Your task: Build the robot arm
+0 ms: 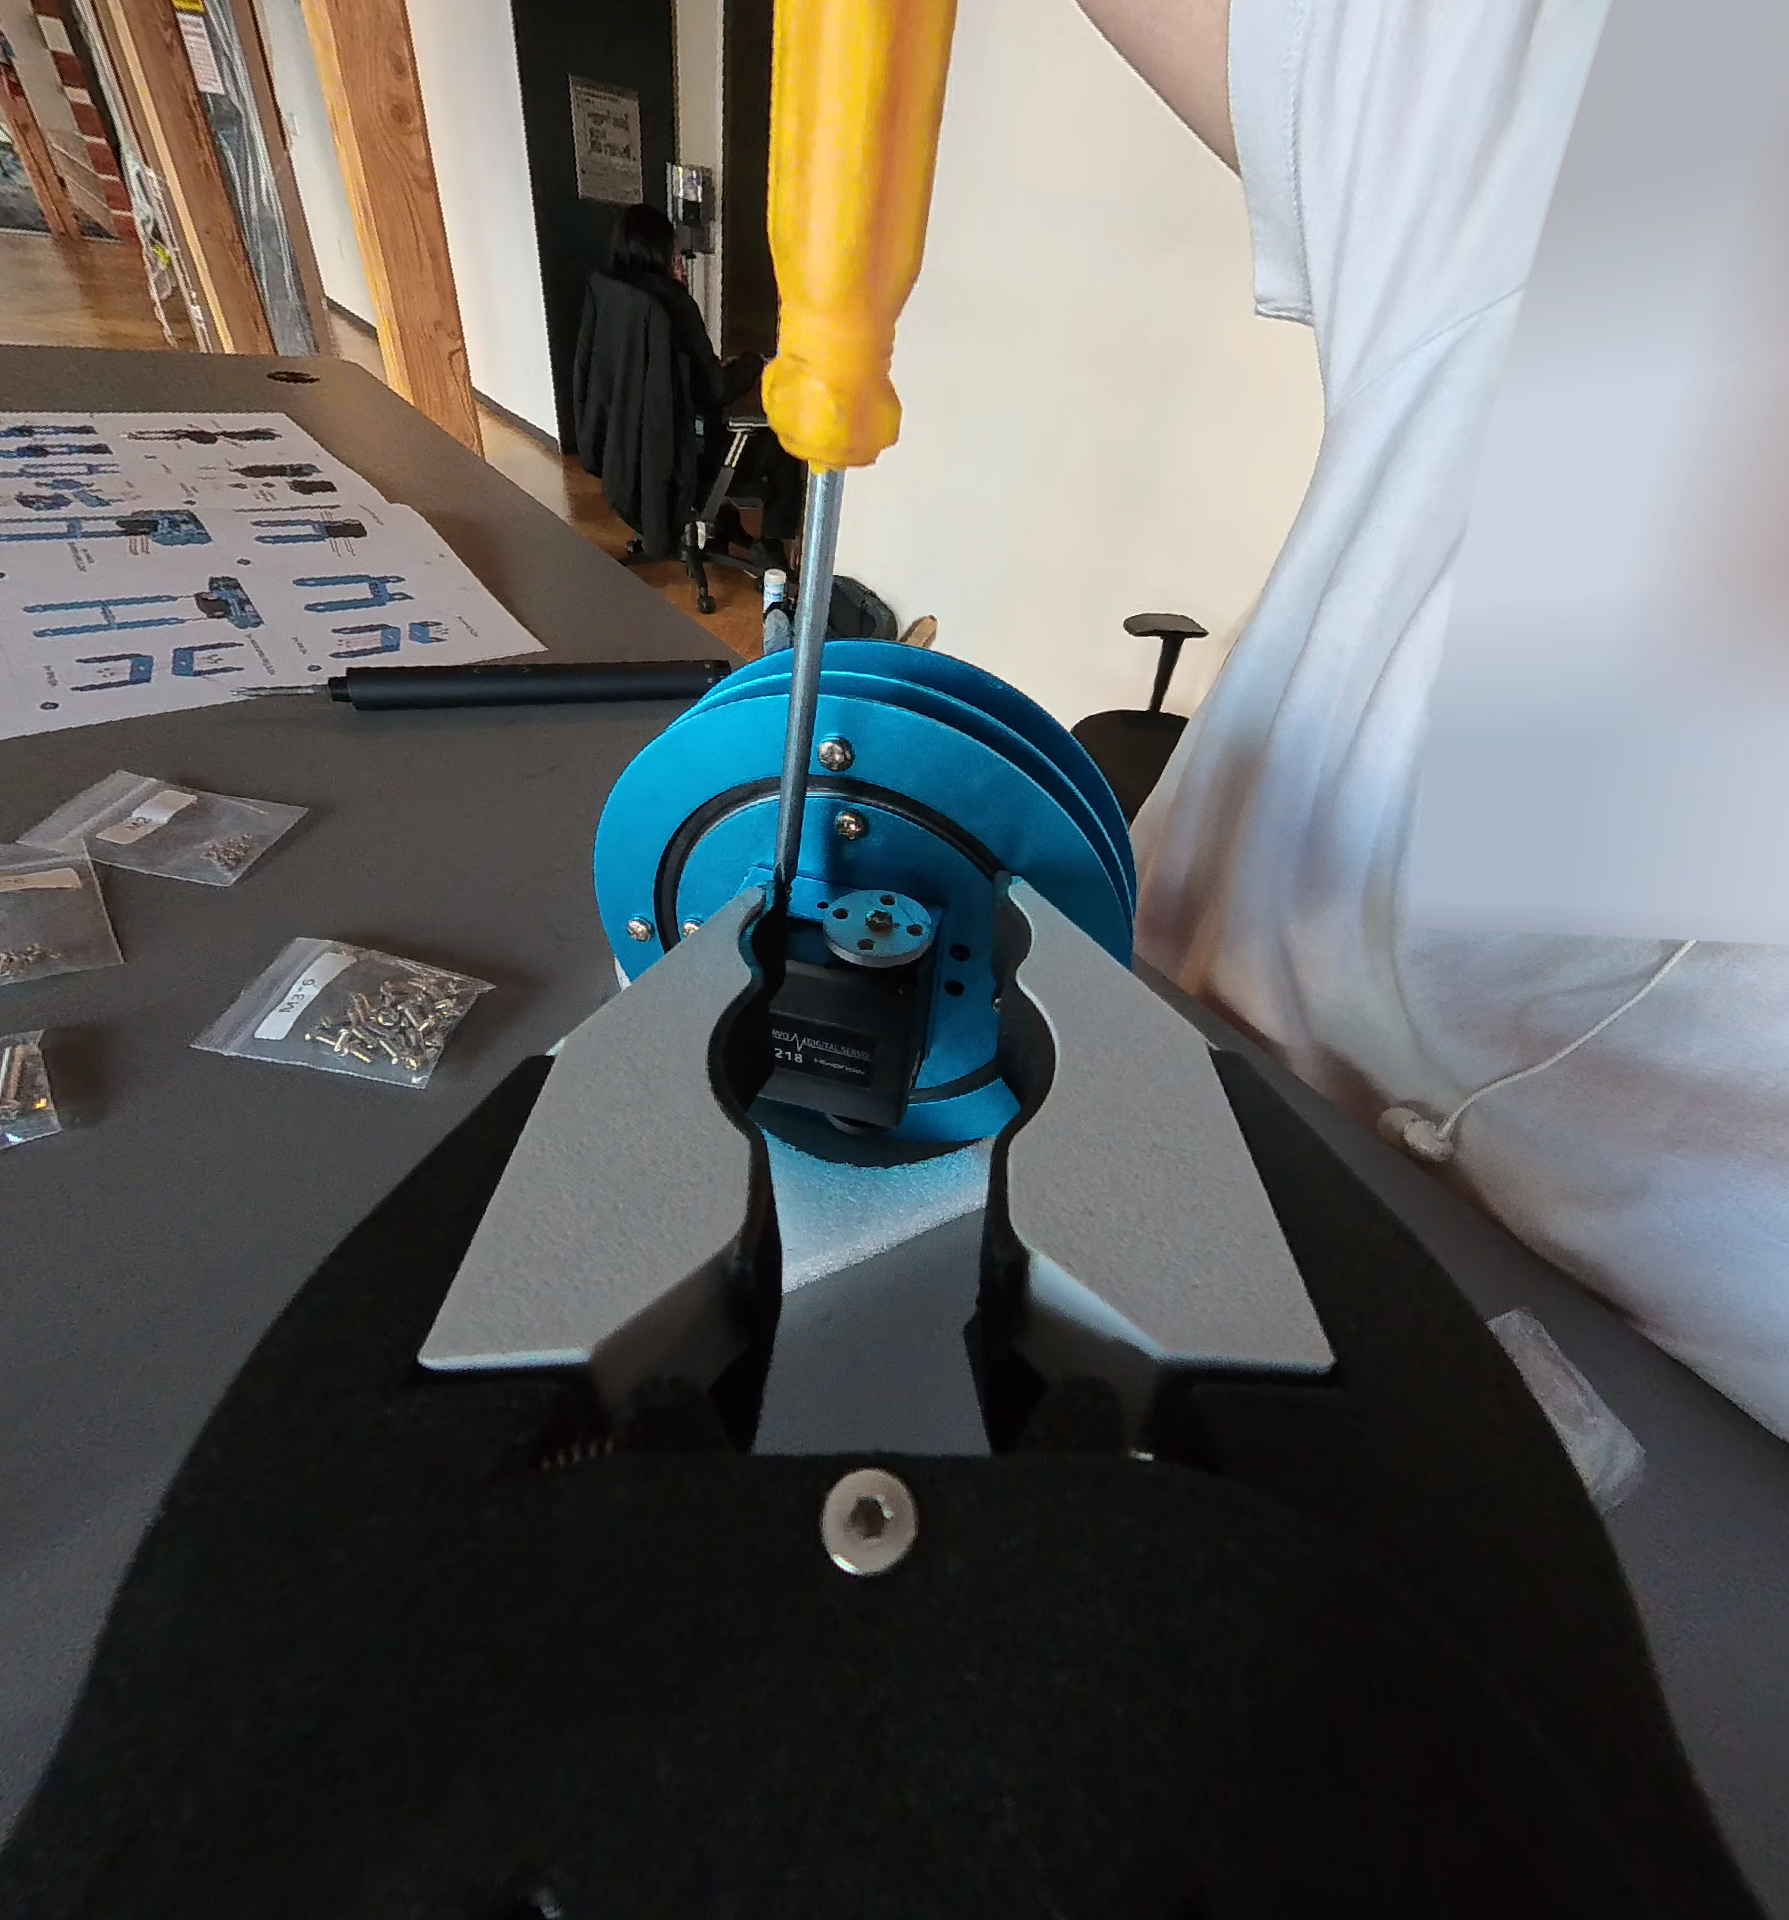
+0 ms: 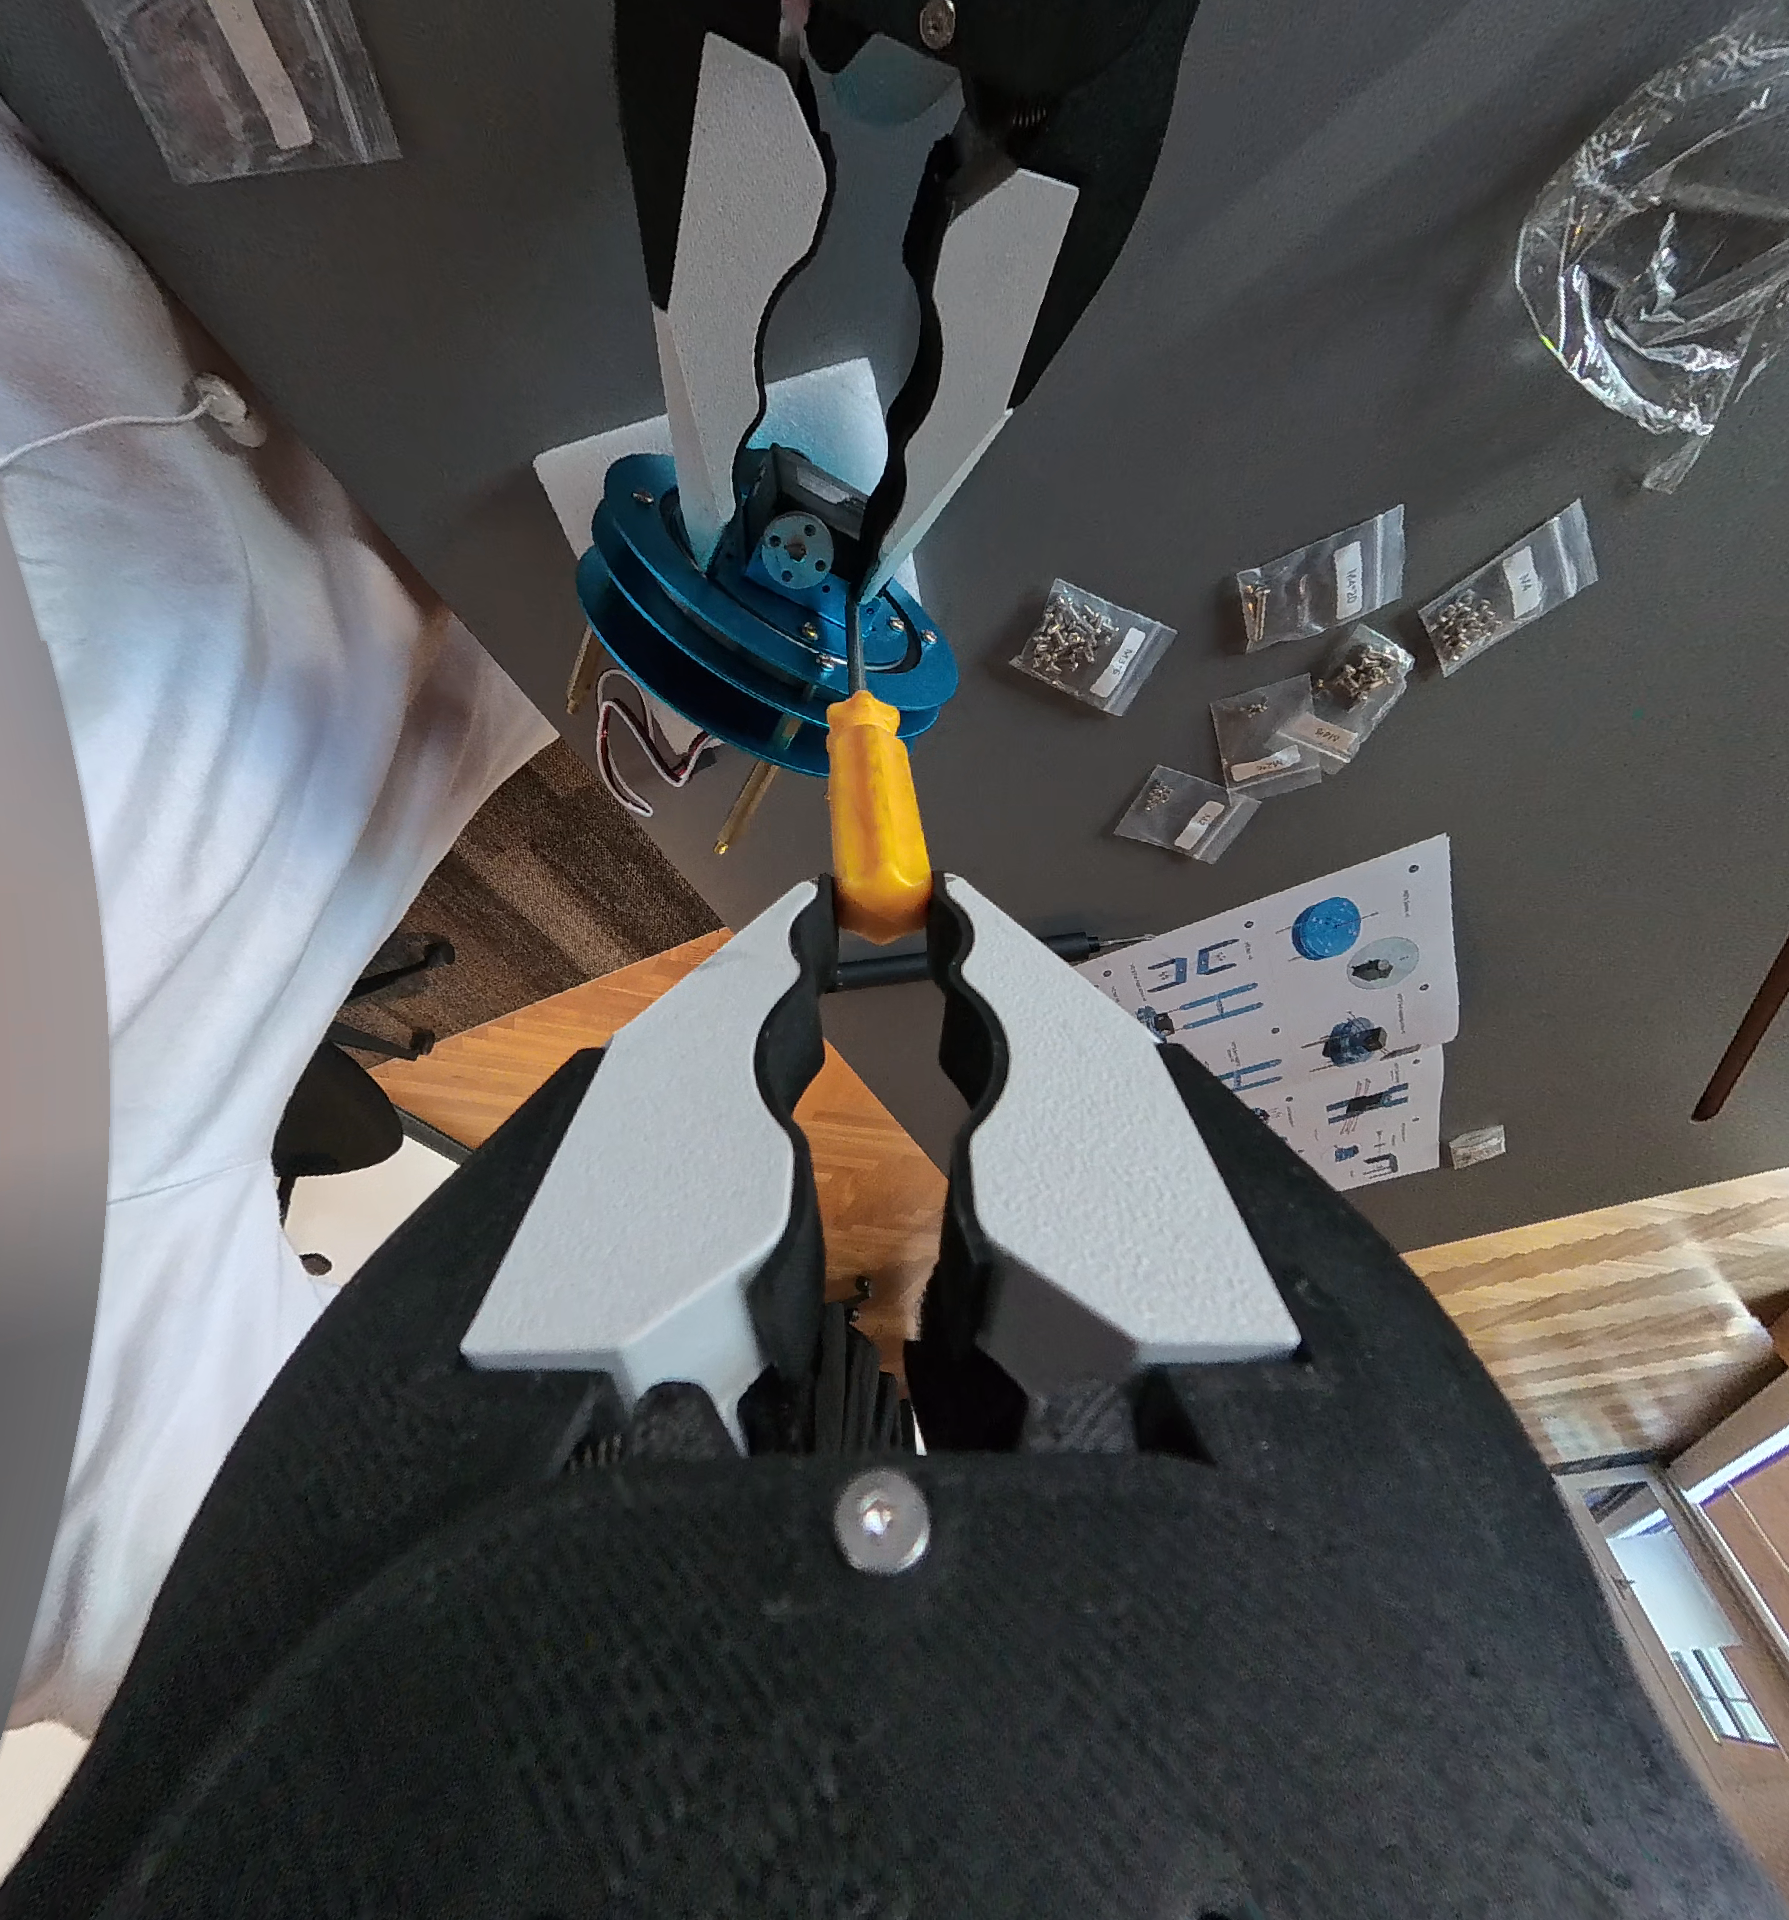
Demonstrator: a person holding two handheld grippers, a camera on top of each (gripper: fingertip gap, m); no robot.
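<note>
A round blue metal base (image 1: pixel 921 758) lies on its side on a white foam block (image 1: pixel 848 1205) at the dark desk's near edge. A black servo (image 1: pixel 828 1049) sits in a blue bracket on its face. My left gripper (image 1: pixel 885 904) is shut on that servo and bracket, one finger on each side. It also shows at the top of the right wrist view (image 2: pixel 796 540). My right gripper (image 2: pixel 882 894) is shut on the end of a yellow screwdriver handle (image 2: pixel 874 821). The screwdriver shaft (image 1: pixel 807 675) comes down from above, and its tip meets the bracket beside my left fingertip.
Several small bags of screws (image 1: pixel 350 1013) lie left of the base, with a printed instruction sheet (image 1: pixel 194 540) and a black pen-shaped tool (image 1: pixel 526 686) behind. Crumpled clear plastic (image 2: pixel 1700 239) lies farther off. A person in white clothing (image 1: pixel 1492 520) stands against the desk edge.
</note>
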